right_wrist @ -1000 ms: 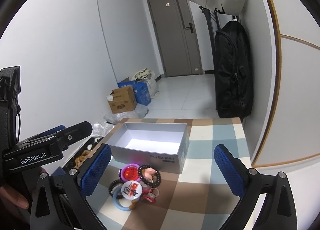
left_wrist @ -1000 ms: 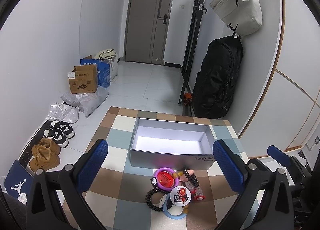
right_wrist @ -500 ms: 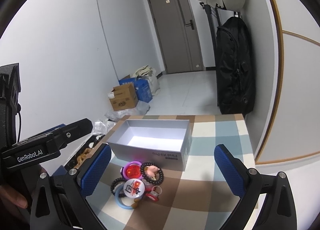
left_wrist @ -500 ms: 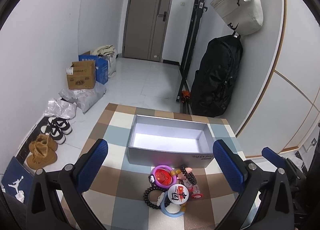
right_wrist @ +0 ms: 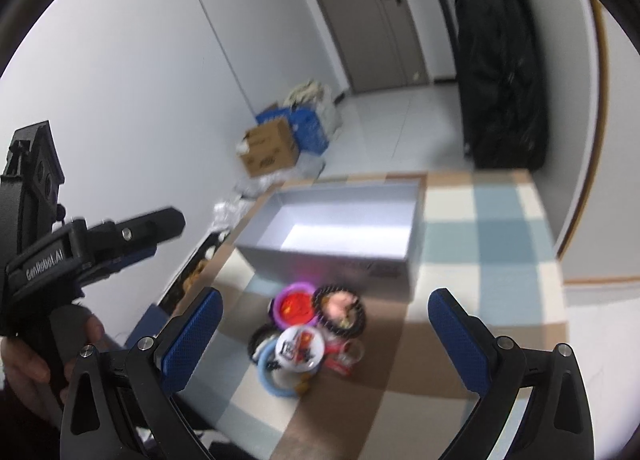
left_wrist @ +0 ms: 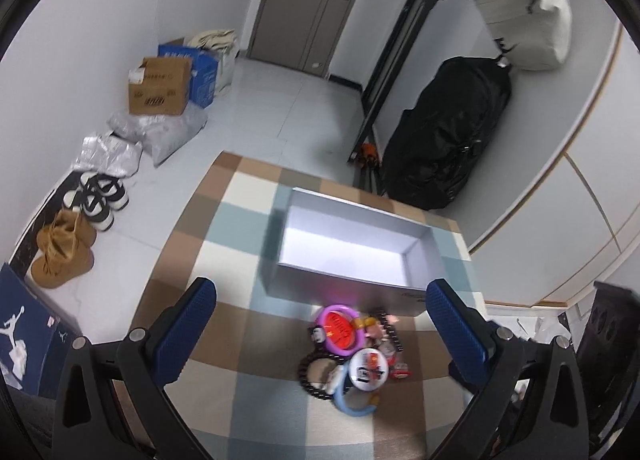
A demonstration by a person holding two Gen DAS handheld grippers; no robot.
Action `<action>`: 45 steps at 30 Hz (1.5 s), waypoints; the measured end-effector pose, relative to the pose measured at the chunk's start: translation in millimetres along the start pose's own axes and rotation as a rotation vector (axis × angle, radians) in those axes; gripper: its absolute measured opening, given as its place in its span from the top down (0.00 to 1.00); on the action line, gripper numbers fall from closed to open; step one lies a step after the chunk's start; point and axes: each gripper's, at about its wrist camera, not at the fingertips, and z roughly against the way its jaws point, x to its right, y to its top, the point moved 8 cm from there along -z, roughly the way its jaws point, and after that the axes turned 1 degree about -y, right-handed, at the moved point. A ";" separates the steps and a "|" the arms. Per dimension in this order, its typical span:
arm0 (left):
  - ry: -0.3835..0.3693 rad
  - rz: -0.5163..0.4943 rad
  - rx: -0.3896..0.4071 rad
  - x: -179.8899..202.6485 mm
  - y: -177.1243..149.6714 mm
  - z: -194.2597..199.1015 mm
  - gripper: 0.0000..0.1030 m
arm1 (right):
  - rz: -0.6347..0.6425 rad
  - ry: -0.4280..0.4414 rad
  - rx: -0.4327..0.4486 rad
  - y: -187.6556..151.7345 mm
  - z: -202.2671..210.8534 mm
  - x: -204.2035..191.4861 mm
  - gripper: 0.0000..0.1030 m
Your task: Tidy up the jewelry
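A small heap of jewelry lies on the checked table: a purple ring with a red disc, black bead bracelets, a white round badge and a light blue ring. An open, empty grey box stands just behind the heap. My left gripper is open and empty above the heap. In the right wrist view the heap lies between the fingers of my right gripper, which is open and empty. The box is behind it.
The checked tablecloth covers a small table. On the floor at left are shoes, brown boots, bags and cardboard boxes. A black backpack leans on the right wall. The left gripper's body shows at the right view's left.
Both grippers have tilted down and come nearer the table, so the heap and the box look larger. The jewelry and the box have not moved. Both grippers stay open.
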 end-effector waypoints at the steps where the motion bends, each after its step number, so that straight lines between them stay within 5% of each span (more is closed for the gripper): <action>1: 0.011 0.003 -0.016 -3.9 -0.9 -1.7 0.01 | 0.003 0.002 -0.023 -3.7 -4.9 -1.6 0.00; 7: 0.098 0.002 -0.144 -31.1 -8.0 -8.4 0.07 | 0.030 0.046 -0.153 -28.0 -31.4 -14.1 0.15; 10: 0.066 0.039 -0.137 -39.1 -3.6 -10.7 0.07 | 0.048 0.080 -0.190 -38.2 -38.9 -22.4 0.25; 21: 0.022 0.083 -0.152 -45.3 -5.3 -21.5 0.07 | 0.103 0.053 -0.284 -55.4 -61.8 -29.1 0.37; 28: 0.037 0.078 -0.164 -50.1 -8.1 -22.8 0.07 | 0.170 -0.019 -0.285 -57.8 -65.4 -31.5 0.37; 33: 0.067 0.057 -0.152 -52.5 -8.0 -23.2 0.07 | 0.205 -0.074 -0.281 -60.4 -67.0 -33.9 0.59; 45: 0.111 0.034 -0.223 -58.3 -17.7 -44.0 0.07 | 0.130 -0.018 -0.259 -57.1 -55.0 -32.7 0.60</action>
